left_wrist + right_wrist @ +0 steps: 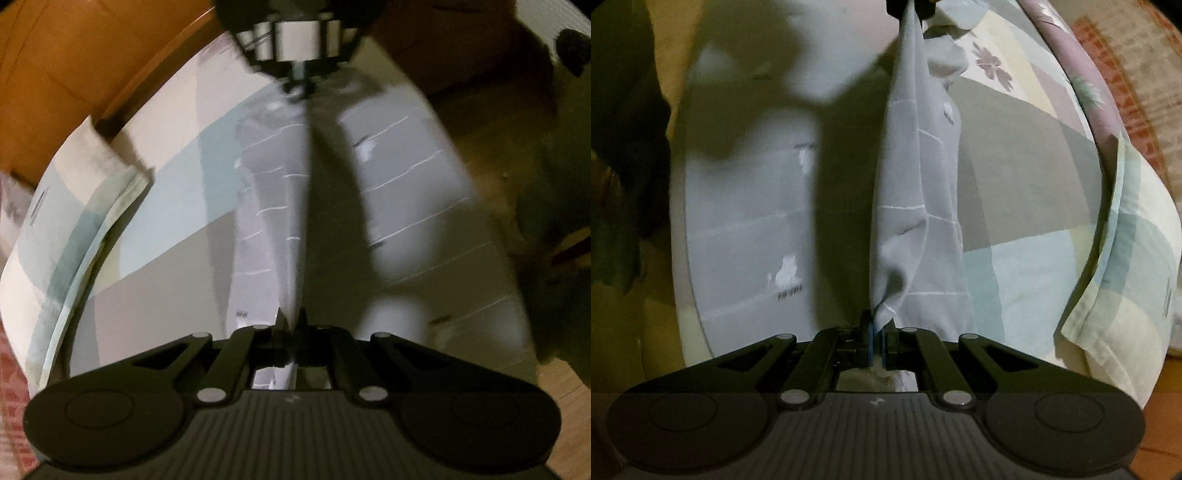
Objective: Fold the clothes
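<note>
A pale grey garment (273,221) with thin white lines is stretched as a folded edge between my two grippers, above the rest of it, which lies spread on the bed (738,192). In the left wrist view my left gripper (291,321) is shut on one end of that edge, and my right gripper (299,88) pinches the far end at the top. In the right wrist view my right gripper (877,321) is shut on a bunched corner of the garment (916,184), which runs up to the left gripper (912,9) at the top edge. The picture is blurred.
Under the garment lies a patchwork bed sheet (166,192) in pale blue, grey and cream. A matching pillow (1126,258) rests at the bed's side. An orange wooden board (74,55) borders the bed, wooden floor (561,387) shows beyond it, and dark olive cloth (535,166) stands alongside.
</note>
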Available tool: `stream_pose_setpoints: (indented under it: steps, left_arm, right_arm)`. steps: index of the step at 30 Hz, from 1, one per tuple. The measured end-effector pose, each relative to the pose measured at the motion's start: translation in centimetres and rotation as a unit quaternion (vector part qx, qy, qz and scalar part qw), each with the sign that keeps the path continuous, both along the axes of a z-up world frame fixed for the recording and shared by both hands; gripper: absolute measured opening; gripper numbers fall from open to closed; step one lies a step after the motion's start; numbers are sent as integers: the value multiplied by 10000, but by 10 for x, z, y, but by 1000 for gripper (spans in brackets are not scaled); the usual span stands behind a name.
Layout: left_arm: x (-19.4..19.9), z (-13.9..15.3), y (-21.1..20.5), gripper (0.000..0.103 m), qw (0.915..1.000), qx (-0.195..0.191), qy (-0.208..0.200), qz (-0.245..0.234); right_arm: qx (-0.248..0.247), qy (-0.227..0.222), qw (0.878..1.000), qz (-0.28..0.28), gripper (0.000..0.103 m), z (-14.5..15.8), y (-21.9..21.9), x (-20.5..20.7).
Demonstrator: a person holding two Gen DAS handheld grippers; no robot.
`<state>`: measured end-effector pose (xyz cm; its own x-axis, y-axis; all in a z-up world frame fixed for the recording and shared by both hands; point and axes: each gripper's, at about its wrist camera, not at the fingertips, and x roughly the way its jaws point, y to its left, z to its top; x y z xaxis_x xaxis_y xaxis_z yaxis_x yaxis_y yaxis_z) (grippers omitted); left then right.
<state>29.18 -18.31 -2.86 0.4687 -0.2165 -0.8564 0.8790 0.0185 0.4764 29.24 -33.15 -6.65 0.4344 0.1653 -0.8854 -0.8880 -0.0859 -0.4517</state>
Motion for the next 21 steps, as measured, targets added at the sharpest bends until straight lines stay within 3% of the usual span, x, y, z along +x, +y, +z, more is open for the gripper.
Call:
stream_pose_setpoints:
  steps: [12,17,21]
  left_arm:
    - [-44,-34,-40,0,9978,233,288,-540]
    - [-58,-56,-47,0,9937,486,224,-981]
    - [-59,-61,-50,0,9940,460,322,-938]
  right_arm:
    - [-468,-205,9980,376,4,-29,-36,-34]
    - [-489,-143,9983,287,4,-42,-39,-42]
    - [-435,-213,9987,169,5,-44,-39,-45]
